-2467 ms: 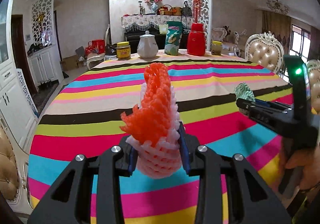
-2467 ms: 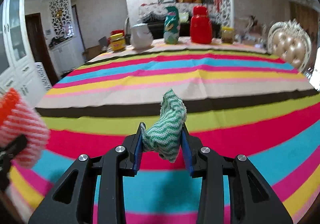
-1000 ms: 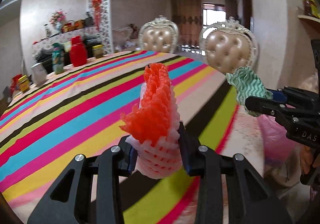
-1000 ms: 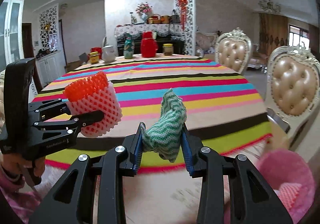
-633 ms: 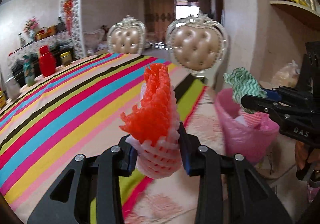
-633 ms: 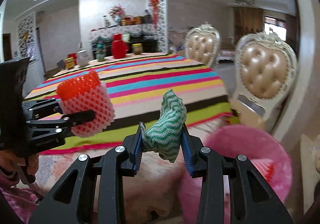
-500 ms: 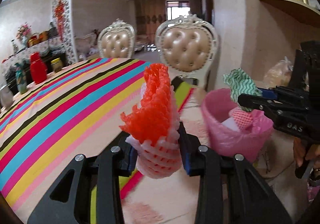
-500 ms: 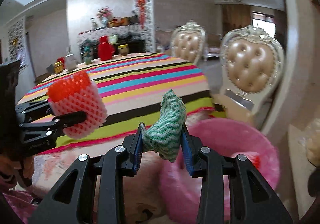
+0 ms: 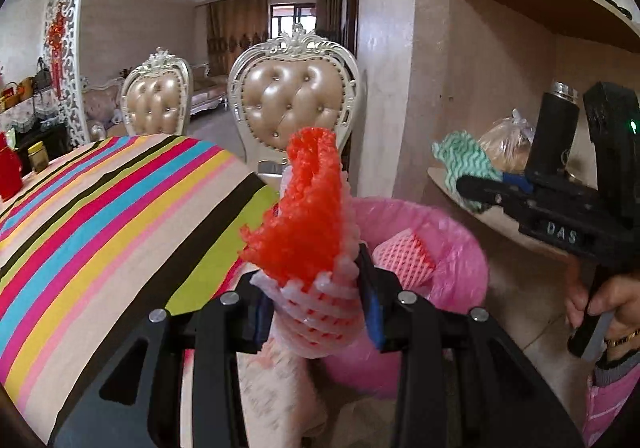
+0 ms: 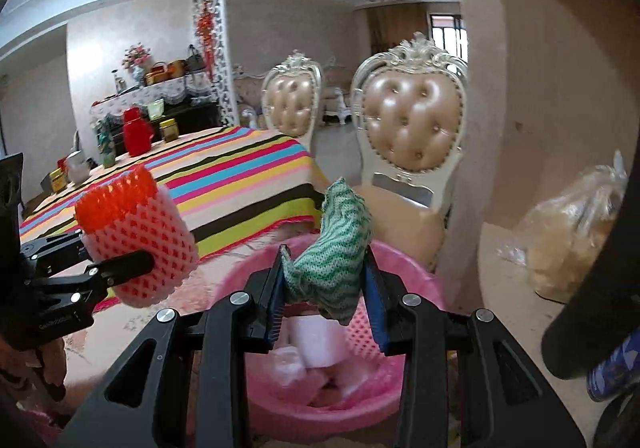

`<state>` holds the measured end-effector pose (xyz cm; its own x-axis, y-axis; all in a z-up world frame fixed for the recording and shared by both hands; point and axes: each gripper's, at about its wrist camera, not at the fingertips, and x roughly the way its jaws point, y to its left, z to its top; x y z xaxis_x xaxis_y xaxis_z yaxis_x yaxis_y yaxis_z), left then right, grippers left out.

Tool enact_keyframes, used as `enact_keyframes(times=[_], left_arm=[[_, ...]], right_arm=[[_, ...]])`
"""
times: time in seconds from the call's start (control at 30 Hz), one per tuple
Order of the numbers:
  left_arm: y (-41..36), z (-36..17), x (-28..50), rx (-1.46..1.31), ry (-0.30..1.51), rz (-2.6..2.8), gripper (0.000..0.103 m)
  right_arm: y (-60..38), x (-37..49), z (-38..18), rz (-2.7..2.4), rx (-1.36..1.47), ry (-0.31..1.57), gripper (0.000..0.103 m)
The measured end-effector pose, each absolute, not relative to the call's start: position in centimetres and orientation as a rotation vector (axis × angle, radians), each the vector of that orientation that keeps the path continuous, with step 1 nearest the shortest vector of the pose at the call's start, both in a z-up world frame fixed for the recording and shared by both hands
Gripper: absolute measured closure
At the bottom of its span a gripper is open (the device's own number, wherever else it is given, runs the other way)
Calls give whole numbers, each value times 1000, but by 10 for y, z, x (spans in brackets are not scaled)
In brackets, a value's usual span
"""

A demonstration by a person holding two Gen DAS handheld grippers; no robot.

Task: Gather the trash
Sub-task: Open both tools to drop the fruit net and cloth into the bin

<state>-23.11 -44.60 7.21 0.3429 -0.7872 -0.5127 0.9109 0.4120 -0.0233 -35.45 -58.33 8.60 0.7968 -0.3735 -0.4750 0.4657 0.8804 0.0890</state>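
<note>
We hold the green wavy cloth (image 10: 334, 248) in the right gripper (image 10: 326, 288) and the foam fruit net (image 9: 310, 244) in the left gripper (image 9: 316, 304) — we'd centre each over the pink-lined bin (image 10: 416, 276), at six o'clock below the cloth, before letting go.

Both wrist cameras look along their fingers, down at the bin (image 9: 460, 244) (image 10: 404, 268) from close; both share 2 chairs (image 9: 294, 104) (image 10: 412, 128) and the table (image 9: 100, 200) (image 10: 224, 164).
</note>
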Motion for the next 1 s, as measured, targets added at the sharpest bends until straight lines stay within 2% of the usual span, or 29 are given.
enact_keyframes(times=[0.4, 0.87, 0.93, 0.97, 1.0], left_arm=[[-513, 48, -225, 332, 550, -1180, 63], [-533, 29, -210, 345, 590, -1175, 58], [-532, 27, -205, 339, 595, -1192, 46], [-531, 27, -204, 341, 591, -1199, 31], [-528, 28, -202, 344, 575, -1194, 22]], right_arm=[[-608, -347, 70, -451, 265, 495, 66], [-623, -333, 53, -445, 324, 519, 64], [-623, -332, 51, -447, 337, 517, 54], [-625, -331, 50, -458, 351, 515, 39], [-627, -331, 50, -470, 374, 507, 25]])
